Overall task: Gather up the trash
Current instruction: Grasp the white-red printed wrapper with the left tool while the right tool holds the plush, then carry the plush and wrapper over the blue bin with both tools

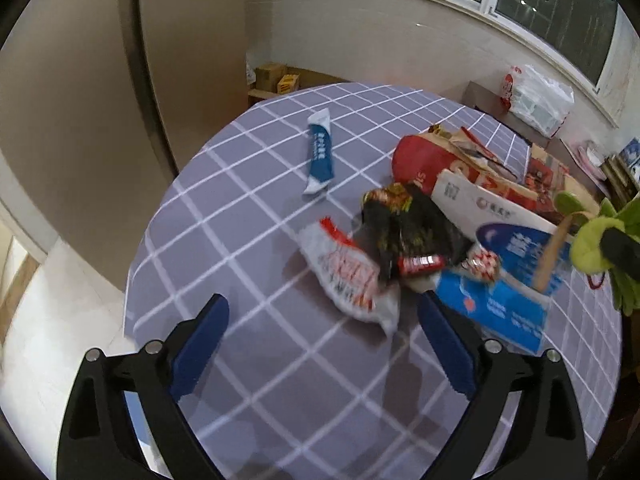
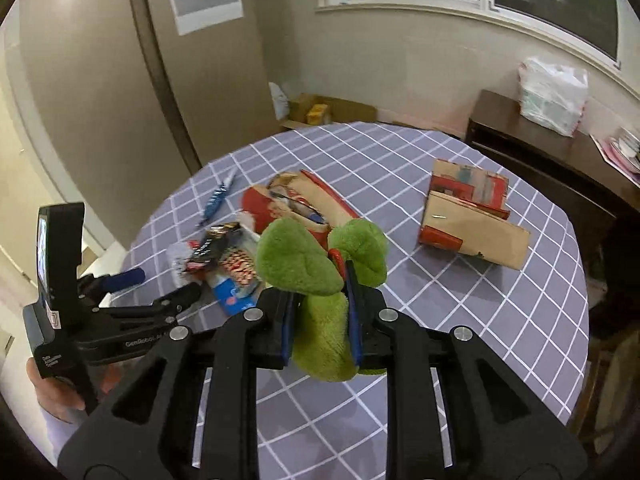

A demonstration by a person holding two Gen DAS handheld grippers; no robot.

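Note:
My left gripper (image 1: 324, 340) is open above the checked tablecloth (image 1: 260, 208), just short of a white and red wrapper (image 1: 348, 276). Behind it lie a black snack bag (image 1: 408, 228), a small red packet (image 1: 420, 266) and a blue and white box (image 1: 496, 308). A blue and white tube wrapper (image 1: 320, 156) lies apart, farther back. My right gripper (image 2: 320, 312) is shut on a green plush toy (image 2: 316, 264) and holds it above the table; the toy also shows in the left wrist view (image 1: 596, 240). The left gripper appears in the right wrist view (image 2: 160, 288) beside the wrapper pile (image 2: 216, 252).
A red paper bag (image 2: 296, 204) lies in the middle of the table. A flattened cardboard box (image 2: 472, 216) lies to the right. A dark sideboard (image 2: 532, 148) with a white plastic bag (image 2: 552, 92) stands by the window. Cardboard boxes (image 2: 316, 112) sit on the floor behind the table.

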